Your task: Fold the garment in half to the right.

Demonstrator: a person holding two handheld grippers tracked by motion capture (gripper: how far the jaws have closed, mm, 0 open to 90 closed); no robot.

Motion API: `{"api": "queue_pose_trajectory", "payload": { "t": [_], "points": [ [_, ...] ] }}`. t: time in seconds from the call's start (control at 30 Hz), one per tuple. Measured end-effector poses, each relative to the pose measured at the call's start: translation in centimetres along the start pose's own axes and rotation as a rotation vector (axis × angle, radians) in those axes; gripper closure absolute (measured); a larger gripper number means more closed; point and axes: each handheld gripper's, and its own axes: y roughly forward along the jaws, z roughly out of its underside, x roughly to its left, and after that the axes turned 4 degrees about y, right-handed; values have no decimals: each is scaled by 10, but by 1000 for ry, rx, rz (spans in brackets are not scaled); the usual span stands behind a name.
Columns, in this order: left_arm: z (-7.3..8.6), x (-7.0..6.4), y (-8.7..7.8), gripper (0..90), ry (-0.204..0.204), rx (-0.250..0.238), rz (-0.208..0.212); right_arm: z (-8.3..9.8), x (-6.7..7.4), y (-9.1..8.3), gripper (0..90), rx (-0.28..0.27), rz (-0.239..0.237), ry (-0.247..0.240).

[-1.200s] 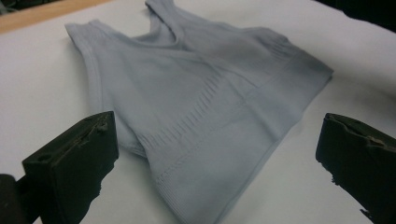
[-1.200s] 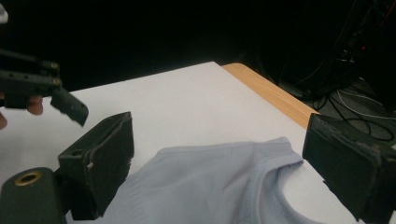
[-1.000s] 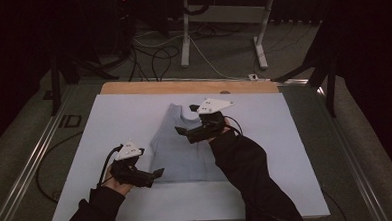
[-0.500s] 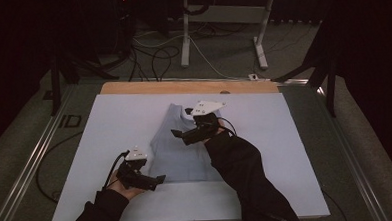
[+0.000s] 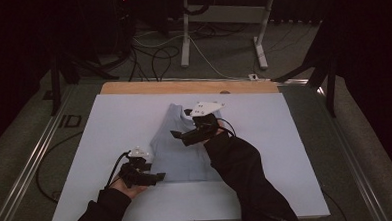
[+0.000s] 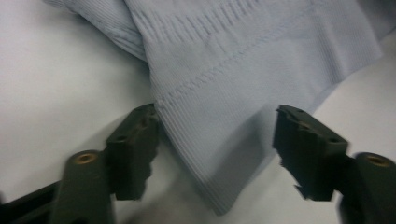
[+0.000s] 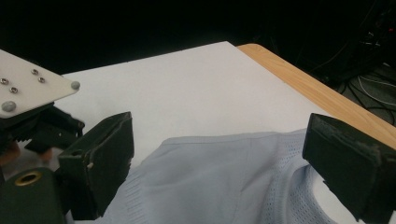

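Top (image 5: 183, 148) flat on white board (image 5: 109, 124)

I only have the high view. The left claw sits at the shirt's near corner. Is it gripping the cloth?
Observer: No. In the left gripper view the left claw has just been closing, with the hem corner of the shirt between its jaws, but the pads are not pressing on it.
Operator: And the right claw?
Observer: In the right gripper view the right claw is wide open over the shirt near the neckline and holds nothing.
Operator: What is the cloth like?
Observer: Close up it is ribbed, with a stitched line along the hem.
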Motion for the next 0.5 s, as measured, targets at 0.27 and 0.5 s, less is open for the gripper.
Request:
{"api": "queue_pose_trajectory", "payload": {
  "t": [0.27, 0.5],
  "points": [
    [0, -11, 3, 548, 36, 13, 15, 2, 0, 3, 90, 9, 1, 3],
    [-2, -16, 4, 708, 51, 38, -16, 2, -2, 7, 90, 10, -2, 6]
  ]
}}
